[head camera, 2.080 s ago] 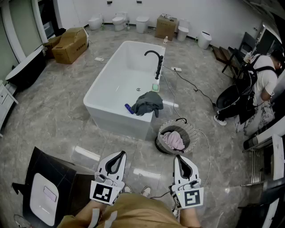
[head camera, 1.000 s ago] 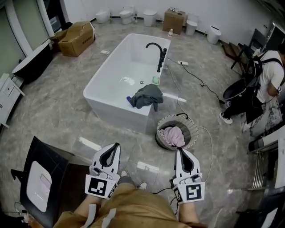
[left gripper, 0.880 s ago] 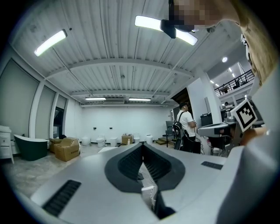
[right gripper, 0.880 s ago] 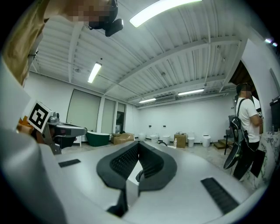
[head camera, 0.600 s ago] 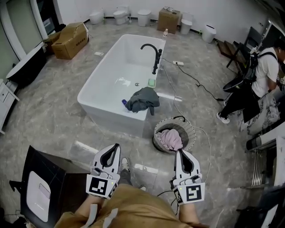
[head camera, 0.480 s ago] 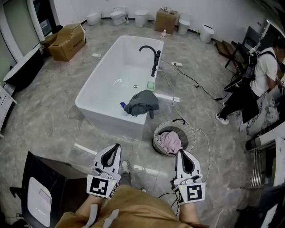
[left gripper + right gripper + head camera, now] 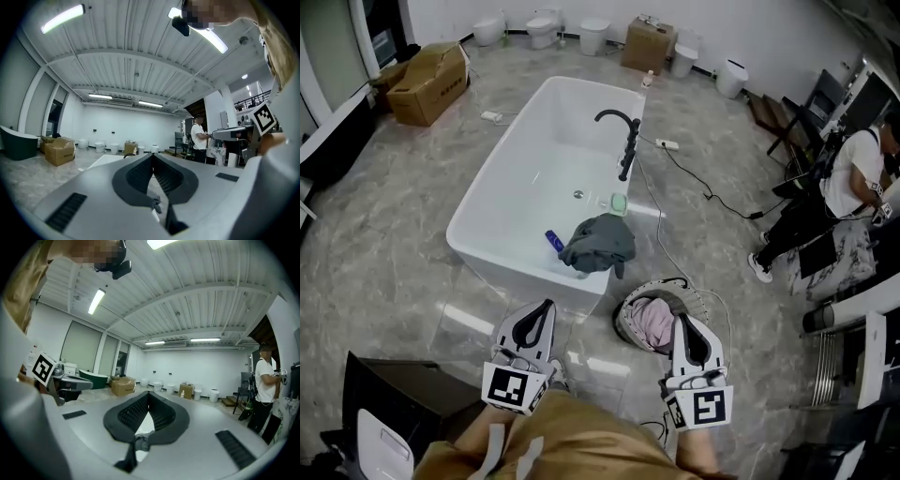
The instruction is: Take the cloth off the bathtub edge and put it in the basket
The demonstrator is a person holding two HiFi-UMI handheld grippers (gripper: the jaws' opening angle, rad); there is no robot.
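Note:
A dark grey cloth lies bunched over the near right corner of the white bathtub. Just right of that corner stands the round woven basket with a pink cloth inside. My left gripper is held low by my body, short of the tub's near wall, shut and empty. My right gripper is shut and empty too, its tip over the basket's near right rim. The left gripper view shows the left gripper with its jaws pressed together; the right gripper view shows the same of the right gripper.
A black faucet, a green soap and a blue item sit on the tub. A cable runs across the floor. A person stands at the right. A cardboard box is far left, a dark panel near left.
I have stepped closer: the tub, cloth and basket sit nearer in the head view, with the basket now at my right gripper's tip. Both grippers stay shut.

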